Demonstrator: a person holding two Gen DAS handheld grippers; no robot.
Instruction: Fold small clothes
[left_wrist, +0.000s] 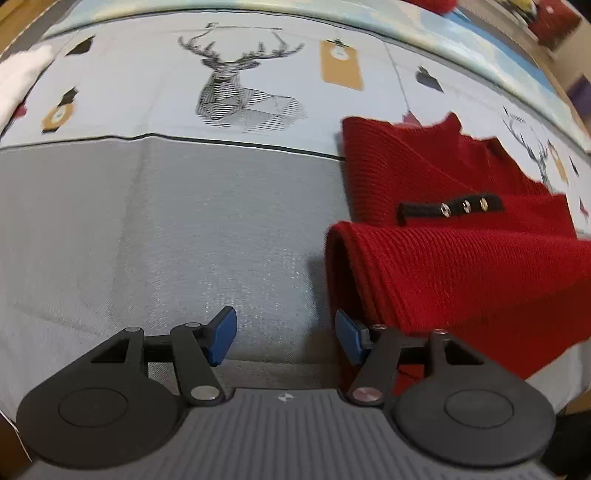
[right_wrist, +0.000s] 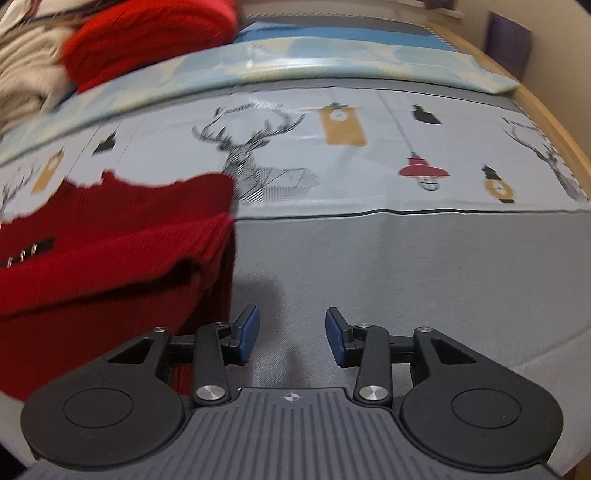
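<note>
1. In the left wrist view, a white cloth (left_wrist: 16, 79) lies at the far left edge of the bed cover (left_wrist: 184, 206); the cover is grey near the camera and pale with a deer print (left_wrist: 236, 88) further back.
2. The left tongs (left_wrist: 286, 336) stand open over the grey part, with nothing between the blue pads (left_wrist: 223, 336).
3. To the right lies the red knitted garment (left_wrist: 461, 258), partly folded, one layer over another; a black tab with three metal studs (left_wrist: 452, 208) shows on it; its near fold lies just beside the right-hand finger, though contact cannot be made out.
4. In the right wrist view, the same red knitted garment (right_wrist: 110, 266) fills the left side; a stack of red and cream clothes (right_wrist: 122, 40) sits at the far left.
5. The right tongs (right_wrist: 291, 339) are open and empty over the bed cover (right_wrist: 424, 266); a red lamp print (right_wrist: 423, 171) lies further right.
</note>
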